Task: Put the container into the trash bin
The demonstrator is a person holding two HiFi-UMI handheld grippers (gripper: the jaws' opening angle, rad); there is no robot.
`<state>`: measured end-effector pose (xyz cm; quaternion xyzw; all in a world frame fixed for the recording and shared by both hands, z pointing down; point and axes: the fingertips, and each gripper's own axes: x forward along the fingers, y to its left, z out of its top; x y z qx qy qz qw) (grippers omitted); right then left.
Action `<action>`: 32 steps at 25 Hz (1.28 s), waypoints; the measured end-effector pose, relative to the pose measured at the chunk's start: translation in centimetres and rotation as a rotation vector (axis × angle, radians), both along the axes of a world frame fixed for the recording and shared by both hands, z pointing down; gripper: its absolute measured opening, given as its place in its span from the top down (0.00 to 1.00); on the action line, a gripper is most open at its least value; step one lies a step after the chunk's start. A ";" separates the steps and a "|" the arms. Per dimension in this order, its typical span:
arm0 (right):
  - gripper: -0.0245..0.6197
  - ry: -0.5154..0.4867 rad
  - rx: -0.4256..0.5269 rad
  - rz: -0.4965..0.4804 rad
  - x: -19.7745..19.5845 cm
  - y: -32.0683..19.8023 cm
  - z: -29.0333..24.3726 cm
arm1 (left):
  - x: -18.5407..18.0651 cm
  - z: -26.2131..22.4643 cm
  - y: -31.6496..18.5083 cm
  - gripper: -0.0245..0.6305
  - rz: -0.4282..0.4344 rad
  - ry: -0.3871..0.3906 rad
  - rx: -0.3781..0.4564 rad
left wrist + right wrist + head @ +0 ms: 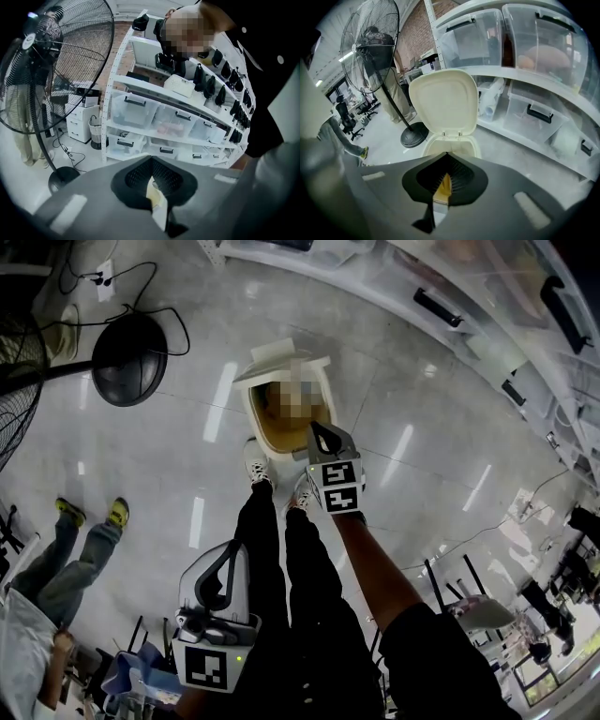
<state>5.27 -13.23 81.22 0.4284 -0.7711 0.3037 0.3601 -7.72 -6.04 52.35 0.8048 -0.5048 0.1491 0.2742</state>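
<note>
Glossy floor (394,427) underfoot, wide and pale; white shelving (511,75) with clear lidded boxes along one side; big pedestal fan (370,42) off to the left, well apart from the work; second person (56,559) at the far left, not involved.

Trash bin (251,413) just ahead of the feet; cream lid (443,101) swung fully upright, mouth open; inside of it partly masked in the head view, so contents unreadable.

Right claw (319,435) held out over the near rim of the trash bin, pointing down toward the mouth; jaws drawn together to a thin slit, only a yellowish sliver showing through; nothing pinched. Left claw (228,559) hanging low beside the hip, well back from the trash bin, aimed toward the shelving; jaws likewise pressed together, empty.

Container: not seen in either claw, nor on the floor around the trash bin; likely down inside, but unconfirmed from any view.

Judgement: drop step apparently done or all but done; task near its end. Next move calls for lifting the right claw up and back, clear of rim and upright lid, without knocking either; then lid down. Shoes (258,470) close against the base; possibly on a pedal, cannot tell.
</note>
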 end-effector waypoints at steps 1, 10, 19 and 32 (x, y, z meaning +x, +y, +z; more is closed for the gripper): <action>0.92 -0.001 0.007 -0.010 -0.1 0.0 -0.9 | 0.1 -0.6 0.0 0.96 -0.001 0.000 0.011; 0.92 -0.035 0.080 -0.091 -0.3 0.9 -10.2 | 0.6 -5.3 0.3 0.96 -0.015 -0.018 0.060; 0.92 -0.112 0.204 -0.099 0.7 2.5 -22.3 | 0.5 -11.3 0.3 0.96 -0.025 -0.026 0.154; 0.92 -0.224 0.450 -0.039 3.3 1.9 -40.3 | -0.1 -19.4 0.2 0.96 -0.046 -0.028 0.283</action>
